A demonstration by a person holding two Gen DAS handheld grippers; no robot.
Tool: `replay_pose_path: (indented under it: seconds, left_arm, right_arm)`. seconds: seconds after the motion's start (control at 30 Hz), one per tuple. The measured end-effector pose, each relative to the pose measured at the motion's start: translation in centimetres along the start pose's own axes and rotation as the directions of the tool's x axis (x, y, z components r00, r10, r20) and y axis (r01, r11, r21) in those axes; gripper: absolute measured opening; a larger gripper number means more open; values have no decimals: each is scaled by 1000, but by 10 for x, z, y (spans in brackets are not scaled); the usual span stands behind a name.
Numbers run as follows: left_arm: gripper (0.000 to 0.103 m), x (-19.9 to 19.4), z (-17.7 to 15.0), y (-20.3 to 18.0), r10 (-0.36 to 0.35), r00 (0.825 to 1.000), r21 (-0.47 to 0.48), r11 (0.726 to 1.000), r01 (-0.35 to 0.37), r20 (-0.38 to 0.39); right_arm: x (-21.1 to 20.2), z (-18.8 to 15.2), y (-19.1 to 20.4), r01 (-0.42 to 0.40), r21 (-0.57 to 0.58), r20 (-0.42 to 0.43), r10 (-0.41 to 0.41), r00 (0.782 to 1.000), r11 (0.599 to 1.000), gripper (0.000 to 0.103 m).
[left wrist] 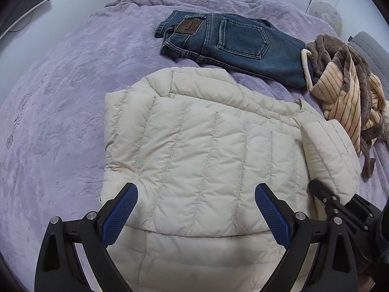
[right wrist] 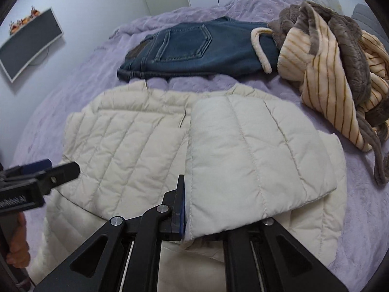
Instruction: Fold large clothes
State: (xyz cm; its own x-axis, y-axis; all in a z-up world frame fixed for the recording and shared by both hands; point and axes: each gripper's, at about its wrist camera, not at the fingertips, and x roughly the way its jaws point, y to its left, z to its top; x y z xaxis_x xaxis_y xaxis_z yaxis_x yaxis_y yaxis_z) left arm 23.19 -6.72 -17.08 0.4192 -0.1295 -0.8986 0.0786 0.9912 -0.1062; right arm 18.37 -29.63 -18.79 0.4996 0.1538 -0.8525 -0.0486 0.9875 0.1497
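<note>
Cream quilted puffer jacket (left wrist: 194, 160) lies flat on the bed, on a lavender bedspread (left wrist: 56, 112), partly folded: one sleeve panel is laid across the body in the left wrist view.

Left hand-held gripper (left wrist: 195, 209): jaws wide apart, blue-padded fingers (left wrist: 121, 211) on either side of the jacket's near portion, nothing between them. Whether the pads touch the fabric cannot be told.

Right hand-held gripper (right wrist: 206, 209): clamped on a cream jacket panel (right wrist: 255, 155), which is folded over the jacket's right side. Left finger with its blue pad (right wrist: 181, 209) presses the panel's stitched edge; the opposite finger is hidden under the fabric.

Beyond the jacket, near its far edge, a folded pair of blue jeans (left wrist: 233, 41) lies back pocket up. To their right, touching the jeans' end, sits a crumpled heap of brown-and-cream striped fleece (right wrist: 333, 68). A wall-mounted dark screen (right wrist: 26, 46) shows at left in the right wrist view.
</note>
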Motion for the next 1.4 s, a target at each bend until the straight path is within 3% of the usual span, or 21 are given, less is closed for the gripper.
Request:
replay_pose_path:
  seconds: [0.13, 0.17, 0.23, 0.27, 0.3, 0.43, 0.53, 0.57, 0.6, 0.67, 0.7, 0.8, 0.87, 0.97, 1.07, 1.2, 1.27, 1.33, 1.37, 1.4]
  left_arm:
    - [98, 7, 0, 3, -15, 1000, -10, 1000, 15, -8]
    - [97, 8, 0, 5, -20, 1000, -13, 1000, 20, -9]
    - [98, 9, 0, 7, -28, 1000, -21, 999, 28, -12]
    - [98, 9, 1, 9, -33, 999, -27, 999, 33, -12]
    - [98, 9, 1, 11, -37, 999, -31, 999, 37, -11]
    - [98, 8, 4, 20, -49, 999, -42, 998, 49, -4]
    - [98, 9, 8, 27, -68, 998, -55, 996, 68, 0]
    - [98, 9, 10, 30, -80, 997, -61, 995, 80, 0]
    - [97, 10, 11, 32, -97, 995, -68, 993, 97, 0]
    - [97, 11, 12, 39, -138, 990, -93, 986, 137, -4]
    - [97, 11, 13, 43, -167, 986, -110, 980, 165, -9]
    - [97, 11, 16, 58, -281, 960, -172, 946, 276, -6]
    - [97, 9, 19, 67, -363, 932, -210, 911, 356, 4]
    - [97, 9, 25, 77, -481, 877, -261, 845, 467, 12]
    - [97, 12, 30, 82, -568, 823, -295, 782, 549, 24]
    - [98, 23, 34, 76, -670, 742, -332, 697, 635, 14]
    - [97, 32, 35, 68, -684, 730, -334, 692, 640, -16]
    - [97, 40, 34, 57, -678, 733, -320, 706, 631, -50]
    - [97, 45, 34, 53, -669, 740, -314, 718, 621, -67]
    - [97, 49, 34, 49, -660, 747, -312, 728, 610, -81]
  right_arm:
    - [15, 0, 1, 42, 5, -52, -41, 998, 999, 10]
    - [14, 1, 0, 45, 12, -56, -45, 997, 999, 16]
    - [11, 5, -2, 37, 47, -67, -34, 997, 998, 42]
    - [7, 5, -6, 22, 75, -66, -17, 998, 997, 69]
    - [1, 7, -8, 13, 106, -54, -8, 999, 994, 79]
    - [-28, -1, -33, -38, 295, 9, 37, 999, 955, 79]
    - [-38, -15, -74, -109, 528, 75, 82, 994, 842, 78]
    - [-38, -19, -87, -123, 587, 92, 85, 992, 800, 70]
    - [-35, -20, -98, -132, 634, 102, 87, 991, 762, 46]
    - [-27, -15, -111, -152, 676, 116, 99, 988, 721, 19]
    - [-25, -9, -112, -150, 668, 125, 88, 988, 729, 11]
    - [-27, 18, -89, -151, 544, 160, 75, 984, 825, 10]
    - [-30, 34, -60, -160, 413, 173, 95, 980, 896, 10]
    - [-26, 46, -8, -181, 209, 146, 153, 978, 961, 10]
    - [-14, 39, 37, -202, 51, 76, 197, 977, 978, 10]
    - [17, 22, 66, -246, -32, -71, 243, 967, 969, 10]
    - [27, 14, 72, -225, -52, -125, 217, 968, 973, 13]
    - [26, 9, 71, -217, -47, -137, 209, 968, 975, 30]
    - [22, 7, 68, -223, -32, -133, 217, 967, 974, 49]
    - [15, 6, 64, -222, -14, -126, 218, 968, 975, 62]
